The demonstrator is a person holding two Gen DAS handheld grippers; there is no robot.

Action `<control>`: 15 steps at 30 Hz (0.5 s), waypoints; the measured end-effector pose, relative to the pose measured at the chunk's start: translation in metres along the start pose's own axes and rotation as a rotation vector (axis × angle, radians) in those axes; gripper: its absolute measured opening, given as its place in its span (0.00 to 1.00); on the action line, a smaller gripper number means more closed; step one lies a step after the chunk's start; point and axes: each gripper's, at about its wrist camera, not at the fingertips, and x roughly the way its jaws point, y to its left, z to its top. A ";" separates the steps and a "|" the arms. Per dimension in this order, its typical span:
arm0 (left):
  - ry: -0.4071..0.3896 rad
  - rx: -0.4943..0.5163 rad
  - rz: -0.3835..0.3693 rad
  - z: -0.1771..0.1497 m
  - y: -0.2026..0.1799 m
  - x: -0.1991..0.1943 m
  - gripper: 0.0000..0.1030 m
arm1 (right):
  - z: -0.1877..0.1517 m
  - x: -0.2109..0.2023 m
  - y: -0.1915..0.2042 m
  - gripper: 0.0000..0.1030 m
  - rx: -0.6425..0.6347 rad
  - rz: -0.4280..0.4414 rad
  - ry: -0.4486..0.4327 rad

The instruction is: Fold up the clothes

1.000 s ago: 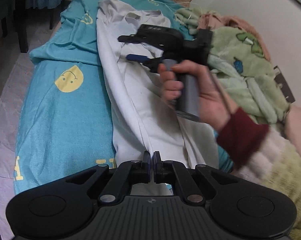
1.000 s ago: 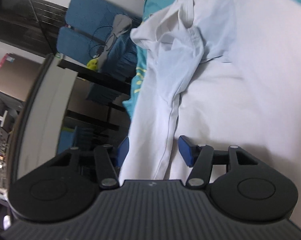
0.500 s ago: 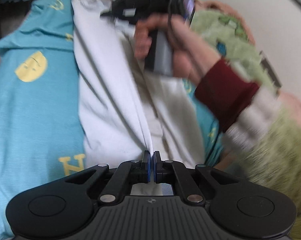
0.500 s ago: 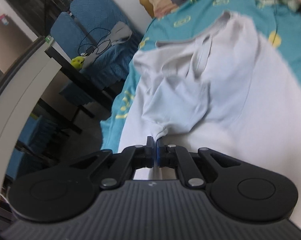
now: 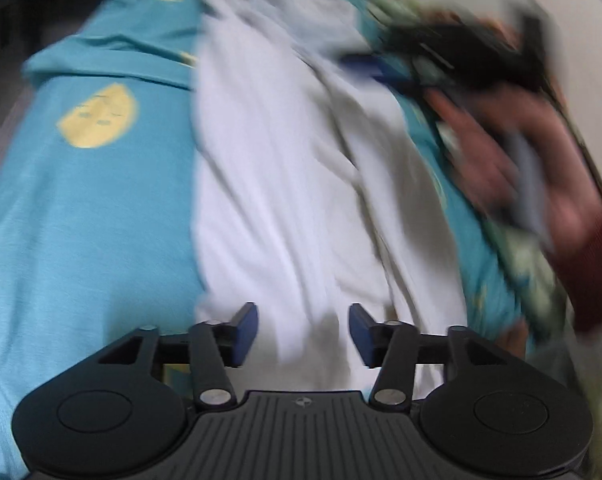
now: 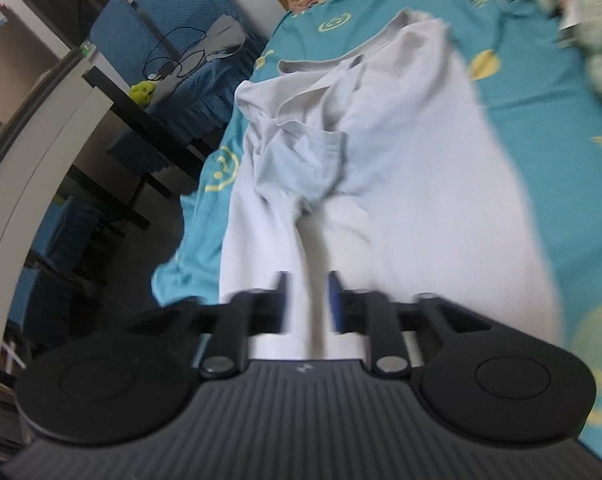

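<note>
A: White cotton-like T-shirt (image 6: 413, 184) lies lengthwise on the bed, over a teal sheet (image 5: 85, 216) printed with yellow smiley faces. One sleeve is turned in across the chest and a raised crease runs down the body, which suggests a lengthwise fold in progress.

B: State of each tool?

A: Left hand-held gripper (image 5: 303, 330): jaws apart, nothing between the pads, positioned low over the hem end. Right hand-held gripper (image 6: 305, 300): jaws parted, straddling the crease without clamping it; motion blur obscures the pads. Neither holds cloth, so the shirt rests on the bed alone.

B: Surroundings?

A: Soft bedding, so the fabric likely wrinkles easily. Green patterned blanket (image 5: 529, 256) lies bunched along the wall side. Beside the bed stand blue-covered chairs (image 6: 157, 36) and a dark table (image 6: 141, 120).
</note>
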 end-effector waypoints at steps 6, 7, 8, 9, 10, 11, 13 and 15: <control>-0.042 -0.089 0.011 -0.003 0.022 -0.005 0.60 | -0.062 -0.119 -0.032 0.64 0.069 -0.084 -0.057; -0.041 -0.084 0.016 -0.003 0.023 -0.005 0.61 | -0.072 -0.127 -0.041 0.64 0.103 -0.111 -0.055; -0.037 -0.079 0.021 -0.003 0.022 -0.005 0.62 | -0.083 -0.135 -0.049 0.64 0.138 -0.137 -0.054; -0.034 -0.075 0.027 -0.003 0.022 -0.004 0.63 | -0.094 -0.142 -0.058 0.64 0.173 -0.164 -0.052; -0.023 -0.075 0.023 0.000 0.023 0.000 0.64 | -0.102 -0.141 -0.066 0.65 0.222 -0.201 -0.030; -0.012 -0.075 0.018 0.004 0.023 0.004 0.64 | -0.109 -0.138 -0.074 0.66 0.271 -0.238 -0.007; 0.018 -0.082 0.025 0.004 0.026 0.010 0.64 | -0.111 -0.132 -0.081 0.65 0.318 -0.232 0.011; 0.042 -0.077 0.031 0.005 0.028 0.018 0.64 | -0.110 -0.120 -0.081 0.64 0.312 -0.264 0.031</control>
